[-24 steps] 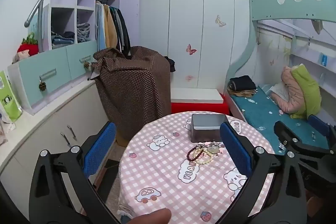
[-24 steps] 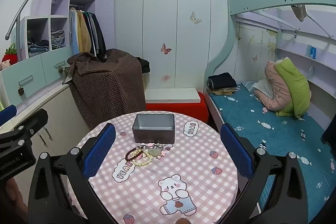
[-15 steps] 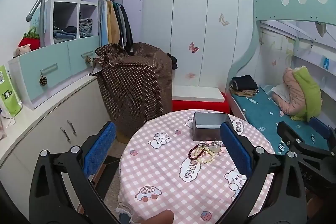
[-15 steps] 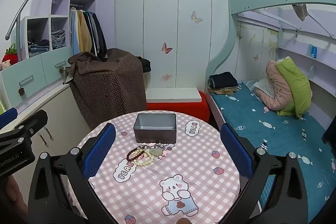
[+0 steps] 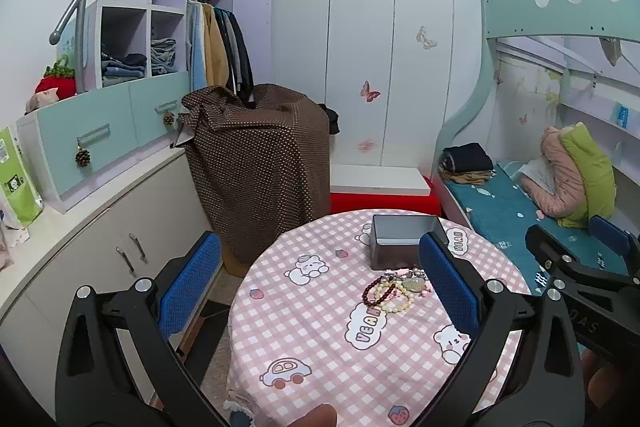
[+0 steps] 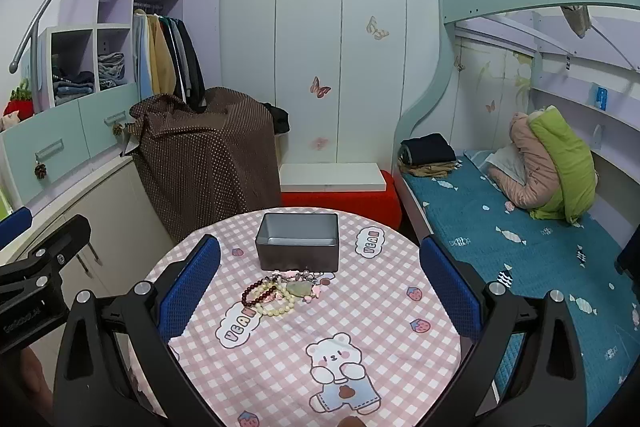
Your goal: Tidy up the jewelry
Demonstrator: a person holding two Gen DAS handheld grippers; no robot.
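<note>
Both my claws hang above the near edge of the round table, the left claw and right claw spread wide with nothing between their blue pads. I judge nothing is sorted yet: the jewelry, a dark red bead bracelet, a cream one and a tangle of small pieces, lies heaped on the checked cloth just in front of the grey tin. That tin is open and looks empty.

"VEAN" on cloud prints, pink checked tablecloth
</note>
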